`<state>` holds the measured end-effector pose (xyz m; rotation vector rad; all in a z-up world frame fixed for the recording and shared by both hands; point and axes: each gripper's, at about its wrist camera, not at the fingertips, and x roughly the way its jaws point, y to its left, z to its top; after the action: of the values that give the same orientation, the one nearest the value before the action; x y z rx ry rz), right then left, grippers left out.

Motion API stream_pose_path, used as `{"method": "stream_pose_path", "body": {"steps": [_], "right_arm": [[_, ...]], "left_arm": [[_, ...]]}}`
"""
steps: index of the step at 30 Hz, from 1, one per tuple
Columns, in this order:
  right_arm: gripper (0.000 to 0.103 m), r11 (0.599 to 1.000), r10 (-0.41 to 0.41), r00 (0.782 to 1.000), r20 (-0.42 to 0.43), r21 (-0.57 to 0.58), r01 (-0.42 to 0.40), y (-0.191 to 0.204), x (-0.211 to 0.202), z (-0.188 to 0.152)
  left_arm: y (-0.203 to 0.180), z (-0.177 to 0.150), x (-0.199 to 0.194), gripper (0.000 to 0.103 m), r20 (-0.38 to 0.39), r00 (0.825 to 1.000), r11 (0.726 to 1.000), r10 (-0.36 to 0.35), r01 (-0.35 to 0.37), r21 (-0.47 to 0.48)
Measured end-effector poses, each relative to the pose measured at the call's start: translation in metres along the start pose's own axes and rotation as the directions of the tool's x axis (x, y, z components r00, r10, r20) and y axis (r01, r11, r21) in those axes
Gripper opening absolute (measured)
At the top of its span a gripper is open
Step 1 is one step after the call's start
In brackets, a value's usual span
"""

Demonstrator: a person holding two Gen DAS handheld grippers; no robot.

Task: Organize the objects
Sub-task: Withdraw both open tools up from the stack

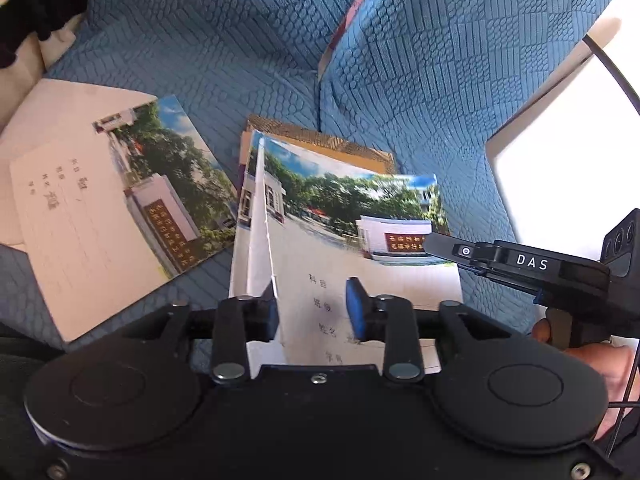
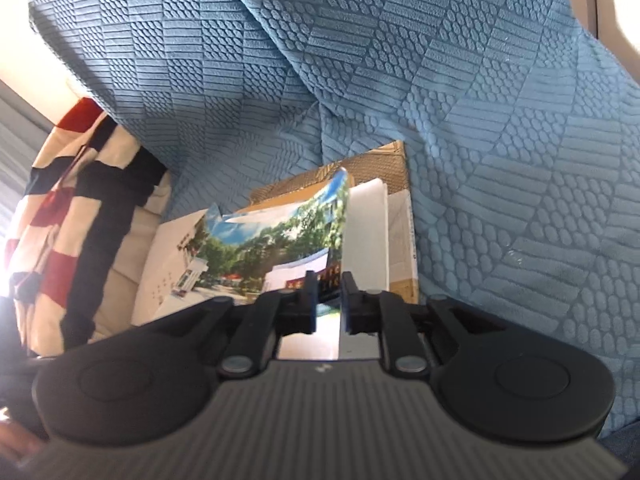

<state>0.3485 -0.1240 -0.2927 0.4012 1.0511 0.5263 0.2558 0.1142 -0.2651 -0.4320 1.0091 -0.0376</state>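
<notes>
A thin notebook (image 1: 352, 240) with a photo of a school gate on its cover lies on top of a small stack on the blue sofa cover (image 1: 240, 60). A brown patterned book (image 1: 340, 144) sits under it. My left gripper (image 1: 314, 312) hovers over the notebook's near edge, blue pads apart, pressing on nothing. The right gripper's finger (image 1: 444, 245) reaches in over the notebook's right edge. In the right wrist view my right gripper (image 2: 329, 302) has a narrow gap between its pads, with the notebook (image 2: 280, 240) edge in that gap. A second, similar notebook (image 1: 120, 208) lies to the left.
A red, white and navy striped fabric bag (image 2: 72, 200) leans beside the stack. Black cloth (image 1: 32, 0) hangs at the upper left. A white surface (image 1: 560, 160) borders the sofa on the right. A hand (image 1: 600, 360) holds the right gripper's handle.
</notes>
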Motion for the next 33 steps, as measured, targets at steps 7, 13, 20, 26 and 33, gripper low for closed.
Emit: {"method": "stream_pose_path", "body": {"steps": [7,13,20,26,33], "right_arm": [[0.036,0.998,-0.056,0.998,0.03,-0.005,0.056,0.005,-0.02,0.005],[0.036,0.997,-0.045,0.996,0.08,-0.052,0.05,0.025,-0.048,0.007],[0.036,0.987,0.012,0.985,0.172,-0.158,0.016,0.069,-0.095,0.006],[0.036,0.974,0.07,0.977,0.203,-0.225,-0.023,0.099,-0.121,-0.009],[0.036,0.955,0.101,0.976,0.194,-0.294,-0.041,0.125,-0.132,-0.039]], "left_arm": [[-0.003,0.002,-0.031,0.037,0.05,0.998,0.999,0.036,-0.037,0.014],[-0.013,0.005,-0.069,0.037,0.124,0.992,0.999,0.033,-0.036,0.026],[-0.027,-0.002,-0.114,0.037,0.221,0.974,0.998,0.05,-0.056,0.021],[-0.028,-0.019,-0.142,0.037,0.267,0.962,0.999,0.053,-0.055,-0.002],[-0.019,-0.044,-0.161,0.035,0.301,0.949,0.995,0.098,-0.092,-0.034]]}}
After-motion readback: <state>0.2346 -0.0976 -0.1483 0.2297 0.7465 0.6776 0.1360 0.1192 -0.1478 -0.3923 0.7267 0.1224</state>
